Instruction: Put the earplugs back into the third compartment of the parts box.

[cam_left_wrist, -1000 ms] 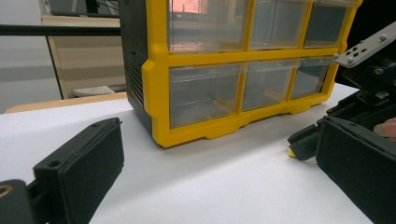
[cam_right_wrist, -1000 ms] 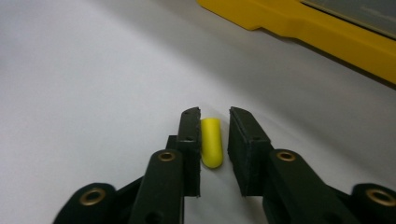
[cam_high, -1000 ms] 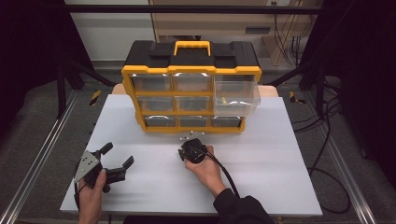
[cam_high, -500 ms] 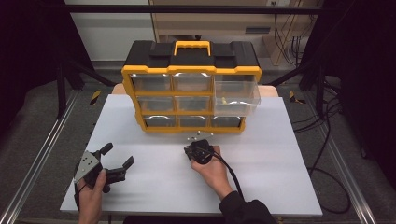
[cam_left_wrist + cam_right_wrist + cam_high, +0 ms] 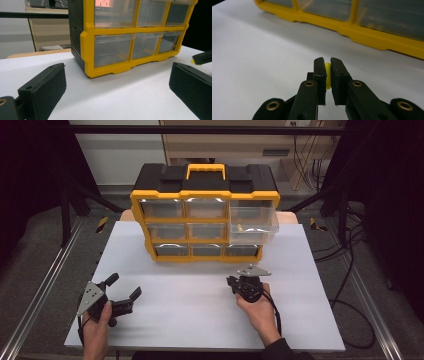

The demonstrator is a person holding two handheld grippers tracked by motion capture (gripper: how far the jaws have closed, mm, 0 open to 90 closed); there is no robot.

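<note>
**Small yellow piece held in front of the drawer cabinet**

A small yellow piece [image 5: 327, 75] is clamped between the fingers of the right gripper [image 5: 327, 65], which are drawn nearly together around it; only a sliver of the piece is seen between the black pads, so its shape cannot be told. In the high view the right gripper [image 5: 234, 282] is held low over the white counter [image 5: 200, 320], just in front of the lower right corner of a yellow and black drawer cabinet [image 5: 205, 222], with its grey three-cornered plate on top and a hand [image 5: 260, 312] behind it. In the right gripper view the yellow base frame of the cabinet [image 5: 372, 35] runs across the background, near the fingers but apart from them.

The left gripper [image 5: 122, 292] is held near the front left corner of the counter, well apart from the cabinet and from the right gripper. Its fingers [image 5: 42, 90] are spread wide, and nothing is held between them. In the left gripper view the cabinet's clear drawers [image 5: 112, 50] are seen between the two fingers, farther off.

The cabinet stands upright toward the back of the counter, with a yellow carrying handle [image 5: 205, 168] on its black top. One clear drawer [image 5: 252, 220] in the right column is pulled out toward the person, and a small yellow item [image 5: 241, 227] is seen inside it.
</note>
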